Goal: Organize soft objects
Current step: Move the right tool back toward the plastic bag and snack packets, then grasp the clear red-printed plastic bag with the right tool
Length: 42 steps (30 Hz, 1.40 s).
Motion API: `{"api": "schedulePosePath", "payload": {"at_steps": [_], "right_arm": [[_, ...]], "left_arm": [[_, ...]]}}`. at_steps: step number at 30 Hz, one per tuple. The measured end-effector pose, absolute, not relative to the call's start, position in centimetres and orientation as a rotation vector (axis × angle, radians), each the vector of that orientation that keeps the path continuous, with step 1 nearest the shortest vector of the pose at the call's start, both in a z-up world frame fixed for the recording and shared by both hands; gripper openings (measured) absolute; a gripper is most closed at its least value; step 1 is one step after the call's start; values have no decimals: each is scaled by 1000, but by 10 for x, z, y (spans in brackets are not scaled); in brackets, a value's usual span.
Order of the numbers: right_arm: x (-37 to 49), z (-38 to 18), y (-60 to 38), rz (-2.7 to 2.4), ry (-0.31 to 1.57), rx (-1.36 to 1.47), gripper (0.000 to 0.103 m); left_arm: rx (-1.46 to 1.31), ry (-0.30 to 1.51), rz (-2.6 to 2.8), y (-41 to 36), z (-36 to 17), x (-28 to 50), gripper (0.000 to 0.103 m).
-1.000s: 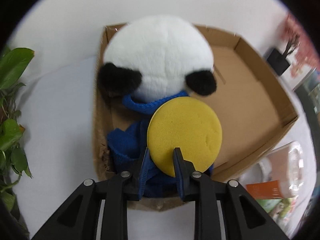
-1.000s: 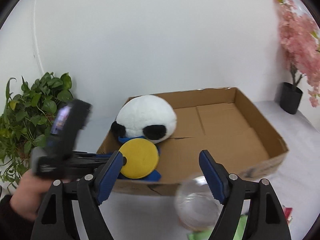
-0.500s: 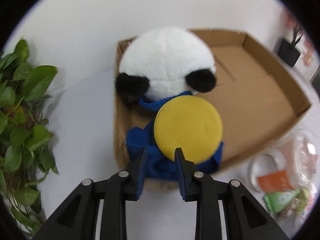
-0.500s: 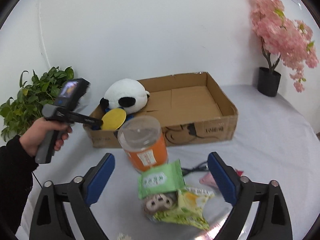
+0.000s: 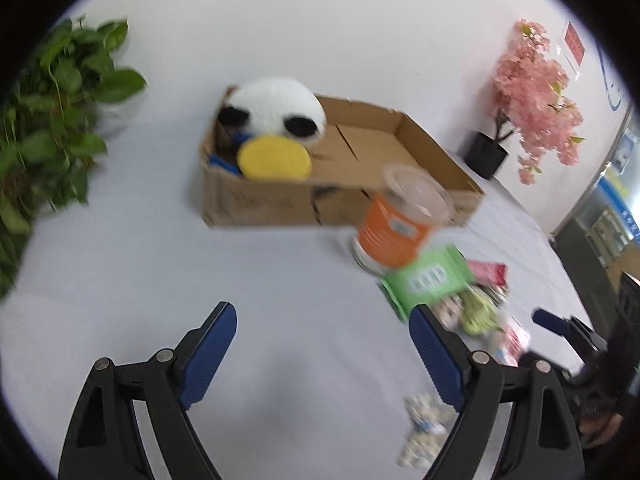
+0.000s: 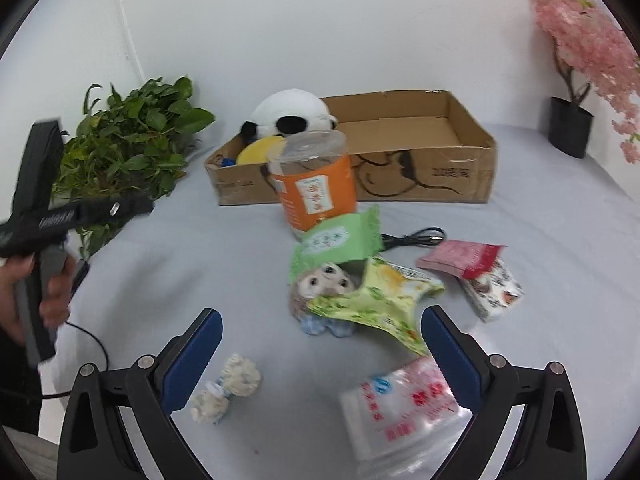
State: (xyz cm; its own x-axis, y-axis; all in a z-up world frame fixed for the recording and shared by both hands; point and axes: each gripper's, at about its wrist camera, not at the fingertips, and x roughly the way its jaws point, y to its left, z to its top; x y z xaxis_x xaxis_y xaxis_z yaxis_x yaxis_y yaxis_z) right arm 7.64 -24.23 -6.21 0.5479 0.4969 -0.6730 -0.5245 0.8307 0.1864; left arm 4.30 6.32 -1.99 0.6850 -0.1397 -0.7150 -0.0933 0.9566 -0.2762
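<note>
A panda plush (image 5: 276, 110) (image 6: 292, 114) and a yellow round sponge (image 5: 274, 158) (image 6: 260, 149) lie in the left end of the cardboard box (image 5: 436, 152) (image 6: 456, 172). My left gripper (image 5: 324, 354) hangs over bare tablecloth well short of the box, its jaws opening with nothing between them. My right gripper (image 6: 322, 354) is open and empty above a small hedgehog plush (image 6: 320, 286) half under a yellow-green packet (image 6: 380, 300). A white fluffy toy (image 6: 226, 388) lies by its left finger (image 6: 192, 360).
An orange-labelled clear jar (image 6: 314, 184) (image 5: 400, 220) stands before the box, with a green packet (image 6: 340, 240), red packet (image 6: 460, 258), black cable (image 6: 416, 236) and clear bag (image 6: 404, 404) nearby. A leafy plant (image 6: 128, 140) stands left, a pink blossom tree (image 6: 576, 60) right.
My left gripper let go of the yellow sponge, left it in the box, opened wide and pulled back. My right gripper swung down from the box toward the pile of packets and toys.
</note>
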Motion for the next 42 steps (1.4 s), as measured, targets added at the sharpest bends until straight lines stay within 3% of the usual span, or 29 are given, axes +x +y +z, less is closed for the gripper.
{"api": "schedulePosePath", "payload": {"at_steps": [7, 13, 22, 34, 37, 42], "right_arm": [[79, -85, -289, 495, 897, 14, 99], [49, -82, -279, 625, 854, -60, 98], [95, -108, -310, 403, 998, 186, 98], [108, -120, -280, 179, 983, 107, 98], [110, -120, -272, 146, 974, 54, 94], [98, -118, -274, 175, 946, -29, 61]], "left_arm": [[-378, 987, -196, 17, -64, 33, 87], [-447, 1081, -287, -3, -81, 37, 80], [-391, 1038, -302, -29, -66, 54, 78], [-386, 1063, -405, -58, -67, 91, 78], [-393, 1067, -387, -54, -68, 91, 78], [-404, 1082, -394, -55, -72, 88, 78]]}}
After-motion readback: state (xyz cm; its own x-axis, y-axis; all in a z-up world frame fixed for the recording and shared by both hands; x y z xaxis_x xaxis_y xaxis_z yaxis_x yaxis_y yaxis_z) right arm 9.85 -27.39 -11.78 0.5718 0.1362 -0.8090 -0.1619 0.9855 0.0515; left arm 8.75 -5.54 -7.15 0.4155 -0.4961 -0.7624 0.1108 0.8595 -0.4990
